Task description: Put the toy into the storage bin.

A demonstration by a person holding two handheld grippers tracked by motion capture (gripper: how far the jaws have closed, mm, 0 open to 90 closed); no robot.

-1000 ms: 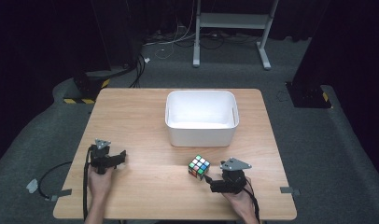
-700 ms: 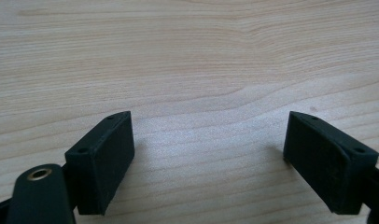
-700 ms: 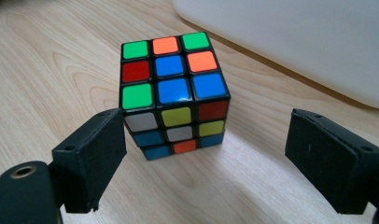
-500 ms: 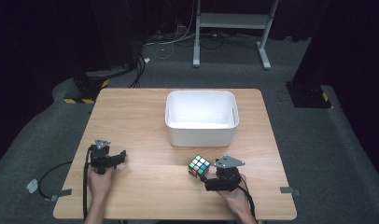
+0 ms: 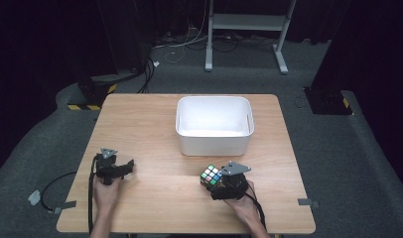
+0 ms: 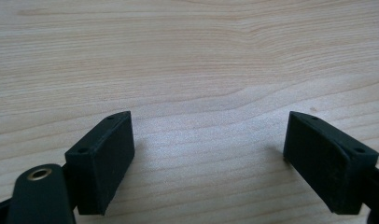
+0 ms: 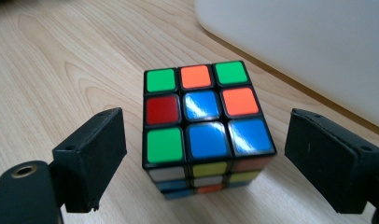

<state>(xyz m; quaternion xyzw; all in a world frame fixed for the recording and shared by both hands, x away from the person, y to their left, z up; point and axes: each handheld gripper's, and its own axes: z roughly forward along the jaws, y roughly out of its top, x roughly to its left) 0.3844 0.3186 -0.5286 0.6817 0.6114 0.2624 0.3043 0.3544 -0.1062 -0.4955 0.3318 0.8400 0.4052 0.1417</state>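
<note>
The wooden counter (image 5: pixel 155 124) is the largest thing here, and its near edge is cut off at the bottom of the high view, where the person's forearms come in. Dark floor and stands surround it, too dim to make out in detail. Near the middle of the counter's far half sits a white tub (image 5: pixel 214 145) with rounded corners; its inside looks bare and white, though the near wall hides the strip of floor just behind it. In the right tool view the tub (image 7: pixel 318 51) is cut off by the top and right edges, so just part of one wall shows. In front of the tub and apart from it, a puzzle cube (image 5: pixel 211 175) with mixed coloured squares rests flat on the counter. The right tool (image 5: pixel 220 184) is at the cube, partly covering its near side from above; in its own view the cube (image 7: pixel 206 126) stands between the two spread jaws, with a gap on each side and neither pad touching. The left tool (image 5: pixel 126 167) rests on the counter well off to the left, its jaws wide apart over bare wood (image 6: pixel 192 70).
</note>
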